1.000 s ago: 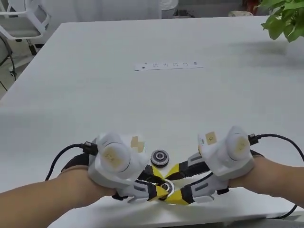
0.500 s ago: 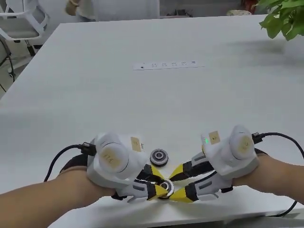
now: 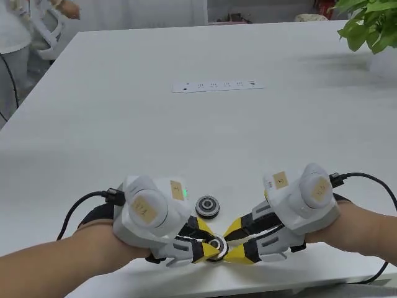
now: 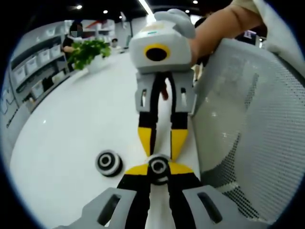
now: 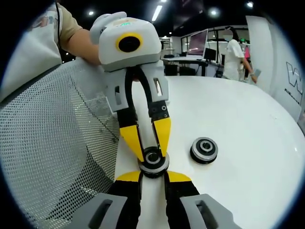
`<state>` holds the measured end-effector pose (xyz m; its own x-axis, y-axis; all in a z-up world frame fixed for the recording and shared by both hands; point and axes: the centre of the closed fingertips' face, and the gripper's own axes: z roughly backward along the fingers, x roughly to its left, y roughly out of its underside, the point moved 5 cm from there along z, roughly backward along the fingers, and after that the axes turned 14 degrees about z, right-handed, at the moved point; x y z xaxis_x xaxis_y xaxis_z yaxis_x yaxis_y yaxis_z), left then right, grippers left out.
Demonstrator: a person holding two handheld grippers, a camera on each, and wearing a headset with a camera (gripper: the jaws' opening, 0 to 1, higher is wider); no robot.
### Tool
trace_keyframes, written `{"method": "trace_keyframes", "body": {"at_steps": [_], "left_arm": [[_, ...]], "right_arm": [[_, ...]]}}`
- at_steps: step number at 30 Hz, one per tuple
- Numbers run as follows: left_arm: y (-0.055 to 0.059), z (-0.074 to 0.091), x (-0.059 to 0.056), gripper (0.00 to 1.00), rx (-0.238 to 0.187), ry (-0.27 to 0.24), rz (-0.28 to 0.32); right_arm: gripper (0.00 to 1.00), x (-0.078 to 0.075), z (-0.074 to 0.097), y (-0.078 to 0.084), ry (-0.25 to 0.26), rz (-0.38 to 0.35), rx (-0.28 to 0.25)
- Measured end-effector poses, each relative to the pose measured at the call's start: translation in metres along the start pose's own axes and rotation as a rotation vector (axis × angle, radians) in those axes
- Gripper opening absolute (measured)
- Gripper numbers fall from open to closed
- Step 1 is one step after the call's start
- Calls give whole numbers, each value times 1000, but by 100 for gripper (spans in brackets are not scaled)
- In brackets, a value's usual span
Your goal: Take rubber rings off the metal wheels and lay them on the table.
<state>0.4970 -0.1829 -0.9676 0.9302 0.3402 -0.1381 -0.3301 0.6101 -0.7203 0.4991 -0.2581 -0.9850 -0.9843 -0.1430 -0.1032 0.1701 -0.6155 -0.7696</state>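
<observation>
Yellow-tipped left gripper [image 3: 200, 244] and right gripper [image 3: 233, 242] both clamp one metal wheel [image 3: 216, 246]; a second wheel [image 3: 207, 207] lies just beside it on the counter [image 3: 186, 136].

A large "W" marks the white wall [image 5: 287, 57] (stickers [image 3: 280, 180] unreadable).

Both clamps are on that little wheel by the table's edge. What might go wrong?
Both the left hand-held gripper and right hand-held gripper pinch the metal wheel close to the near edge of the table; a slip could drop it off. Their tips crowd together and may clash. The spare wheel lies close and might get knocked.
</observation>
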Motion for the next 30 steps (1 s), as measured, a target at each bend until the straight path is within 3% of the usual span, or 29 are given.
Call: {"method": "trace_keyframes", "body": {"at_steps": [4,7,17,30], "left_arm": [[0,0,0,13,-1,0,1],[0,0,0,13,-1,0,2],[0,-1,0,13,-1,-1,2],[-1,-1,1,13,-4,-4,4]], "right_arm": [[19,-1,0,-1,-1,-4,-6],[31,-1,-2,-2,0,-21,-16],[25,-2,-7,-5,-6,-23,-23],[20,-2,-1,-1,-3,-37,-15]]}}
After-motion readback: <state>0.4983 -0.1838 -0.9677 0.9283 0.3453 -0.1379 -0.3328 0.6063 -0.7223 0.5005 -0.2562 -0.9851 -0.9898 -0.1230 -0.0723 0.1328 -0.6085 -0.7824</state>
